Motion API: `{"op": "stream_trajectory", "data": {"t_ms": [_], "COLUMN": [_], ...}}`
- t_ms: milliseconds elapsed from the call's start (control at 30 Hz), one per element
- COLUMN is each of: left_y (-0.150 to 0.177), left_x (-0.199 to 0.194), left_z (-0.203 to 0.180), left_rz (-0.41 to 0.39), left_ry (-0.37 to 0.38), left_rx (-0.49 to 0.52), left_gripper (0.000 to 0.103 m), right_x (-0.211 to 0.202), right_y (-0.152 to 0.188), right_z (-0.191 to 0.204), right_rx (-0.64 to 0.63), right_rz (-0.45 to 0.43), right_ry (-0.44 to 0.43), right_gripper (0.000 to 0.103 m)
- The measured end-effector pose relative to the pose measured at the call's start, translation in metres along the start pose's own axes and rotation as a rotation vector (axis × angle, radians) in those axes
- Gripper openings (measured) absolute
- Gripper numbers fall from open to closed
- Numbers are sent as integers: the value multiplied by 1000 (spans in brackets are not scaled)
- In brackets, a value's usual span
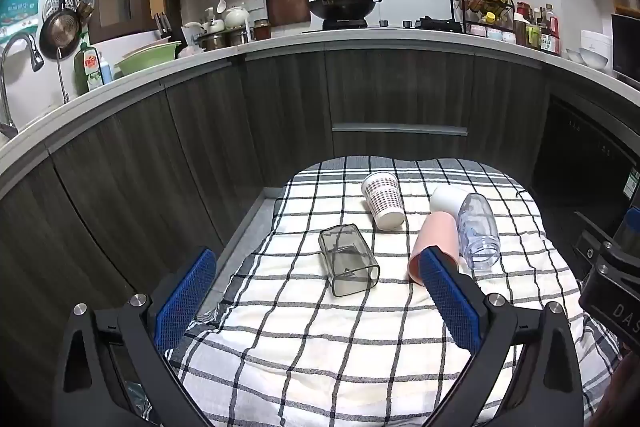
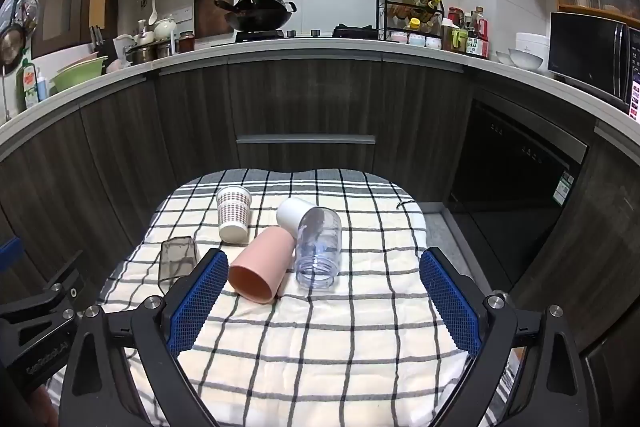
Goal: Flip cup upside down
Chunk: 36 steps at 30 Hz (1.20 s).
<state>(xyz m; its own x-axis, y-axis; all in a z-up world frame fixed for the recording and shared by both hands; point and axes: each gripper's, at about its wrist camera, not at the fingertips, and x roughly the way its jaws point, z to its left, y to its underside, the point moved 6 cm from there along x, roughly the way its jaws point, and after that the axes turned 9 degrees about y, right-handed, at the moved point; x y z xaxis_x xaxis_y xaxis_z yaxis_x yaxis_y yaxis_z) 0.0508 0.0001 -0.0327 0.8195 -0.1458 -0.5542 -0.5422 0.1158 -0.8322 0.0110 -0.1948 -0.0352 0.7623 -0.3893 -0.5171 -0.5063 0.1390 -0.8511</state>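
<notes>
Both tools, left (image 1: pixel 320 301) and right (image 2: pixel 322 301), spread wide; microwave (image 2: pixel 588 57) only in right view.

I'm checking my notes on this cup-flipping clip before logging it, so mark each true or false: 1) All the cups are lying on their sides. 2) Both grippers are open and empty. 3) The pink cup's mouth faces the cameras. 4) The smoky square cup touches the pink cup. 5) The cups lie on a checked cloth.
1) False: the dotted paper cup stands upside down; the others lie on their sides.
2) True: the left gripper and right gripper both stand wide open, holding nothing.
3) True: the pink cup shows its open mouth.
4) False: the smoky square cup lies apart, with cloth between.
5) True: the checked cloth is under them all.
</notes>
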Motion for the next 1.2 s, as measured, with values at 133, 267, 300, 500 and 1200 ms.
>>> {"op": "stream_trajectory", "data": {"t_ms": [133, 267, 300, 500, 1200], "left_y": [0, 0, 0, -4, -2], "left_x": [0, 0, 0, -2, -2], "left_z": [0, -3, -3, -3, -2], "left_rz": [-3, -7, -8, -12, -20], "left_ry": [3, 2, 2, 2, 3], "left_rx": [-5, -1, 0, 2, 6], "left_gripper": [103, 103, 103, 103, 103], "right_x": [0, 0, 0, 0, 0], "right_y": [0, 0, 0, 0, 0], "right_z": [0, 0, 0, 0, 0], "right_rx": [-2, -1, 0, 1, 3], "right_rz": [4, 0, 0, 1, 0], "right_ry": [2, 1, 0, -1, -1], "right_gripper": [96, 97, 97, 96, 96]}}
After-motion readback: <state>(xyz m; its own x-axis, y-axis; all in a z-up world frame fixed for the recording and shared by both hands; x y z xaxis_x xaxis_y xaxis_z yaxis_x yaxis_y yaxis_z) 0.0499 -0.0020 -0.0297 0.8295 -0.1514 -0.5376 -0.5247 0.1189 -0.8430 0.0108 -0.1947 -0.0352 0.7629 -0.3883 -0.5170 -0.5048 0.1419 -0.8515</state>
